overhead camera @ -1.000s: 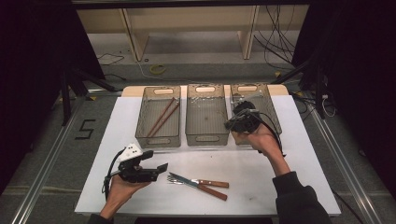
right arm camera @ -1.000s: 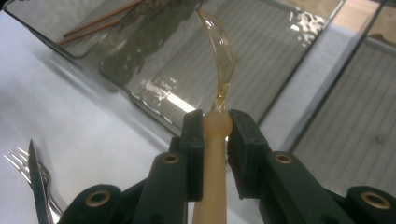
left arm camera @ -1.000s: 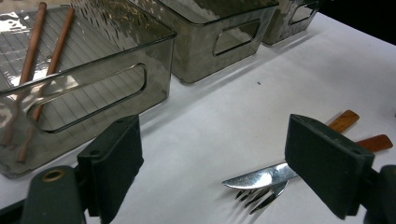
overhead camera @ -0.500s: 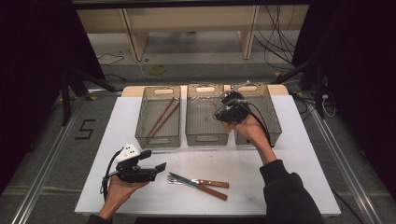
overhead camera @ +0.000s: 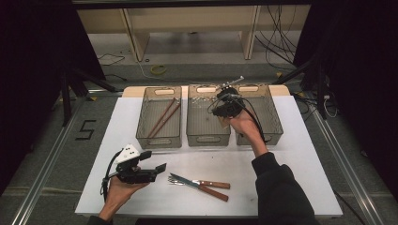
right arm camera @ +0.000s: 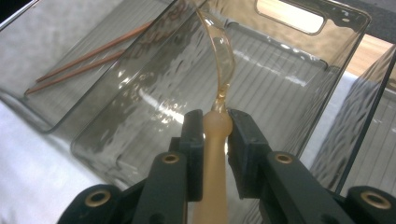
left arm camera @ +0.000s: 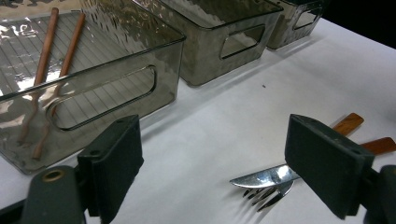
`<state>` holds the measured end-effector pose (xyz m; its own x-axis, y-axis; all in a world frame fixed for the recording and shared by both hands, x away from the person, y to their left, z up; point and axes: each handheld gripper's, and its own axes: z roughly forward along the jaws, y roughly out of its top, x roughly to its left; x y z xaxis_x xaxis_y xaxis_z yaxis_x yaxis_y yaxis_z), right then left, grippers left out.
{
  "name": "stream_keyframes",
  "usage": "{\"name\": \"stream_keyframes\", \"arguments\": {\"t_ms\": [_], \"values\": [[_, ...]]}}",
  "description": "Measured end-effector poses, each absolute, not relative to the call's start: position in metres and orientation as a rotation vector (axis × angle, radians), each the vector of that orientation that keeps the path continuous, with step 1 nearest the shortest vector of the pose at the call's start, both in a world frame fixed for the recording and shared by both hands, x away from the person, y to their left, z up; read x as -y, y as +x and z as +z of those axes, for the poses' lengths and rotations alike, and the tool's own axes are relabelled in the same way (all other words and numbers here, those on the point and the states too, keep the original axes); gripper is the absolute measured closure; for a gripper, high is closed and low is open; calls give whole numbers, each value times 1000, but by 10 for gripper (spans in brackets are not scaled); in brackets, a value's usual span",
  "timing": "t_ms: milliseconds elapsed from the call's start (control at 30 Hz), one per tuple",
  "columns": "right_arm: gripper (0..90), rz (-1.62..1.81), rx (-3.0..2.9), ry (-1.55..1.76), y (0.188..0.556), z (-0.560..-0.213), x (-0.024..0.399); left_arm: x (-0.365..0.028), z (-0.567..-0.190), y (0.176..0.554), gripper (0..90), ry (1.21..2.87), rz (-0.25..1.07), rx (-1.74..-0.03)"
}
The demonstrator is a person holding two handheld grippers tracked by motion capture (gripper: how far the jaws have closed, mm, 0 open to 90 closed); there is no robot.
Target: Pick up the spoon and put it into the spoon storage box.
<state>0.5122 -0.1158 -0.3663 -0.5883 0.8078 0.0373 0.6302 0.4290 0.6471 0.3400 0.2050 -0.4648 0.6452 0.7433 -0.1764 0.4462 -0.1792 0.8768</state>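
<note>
My right gripper (right arm camera: 215, 123), clamped on the amber spoon (right arm camera: 215, 140), has moved sideways from the right bin. The middle bin (right arm camera: 299, 60) is now below it, so release comes next.

Clear amber plastic spoon (right arm camera: 219, 74), long and thin, see-through like honey. Handle end pale and cloudy, pinched tight between two black pads. Bowl end curved, pointing up and away, tilted a little. Held in the air above the middle bin (right arm camera: 299, 65), not touching its floor. In the high view, too small to make out clearly. Middle bin see-through, smoky grey, ridged floor, cut-out handle at its far end, nothing lying in the part that shows.
</note>
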Motion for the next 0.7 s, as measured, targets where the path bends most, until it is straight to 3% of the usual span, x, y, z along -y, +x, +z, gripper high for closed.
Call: {"name": "stream_keyframes", "arguments": {"t_ms": [700], "values": [[768,837,-2404,1268,527,-385,105,-206,-465,340,183,1813,357,-947]]}}
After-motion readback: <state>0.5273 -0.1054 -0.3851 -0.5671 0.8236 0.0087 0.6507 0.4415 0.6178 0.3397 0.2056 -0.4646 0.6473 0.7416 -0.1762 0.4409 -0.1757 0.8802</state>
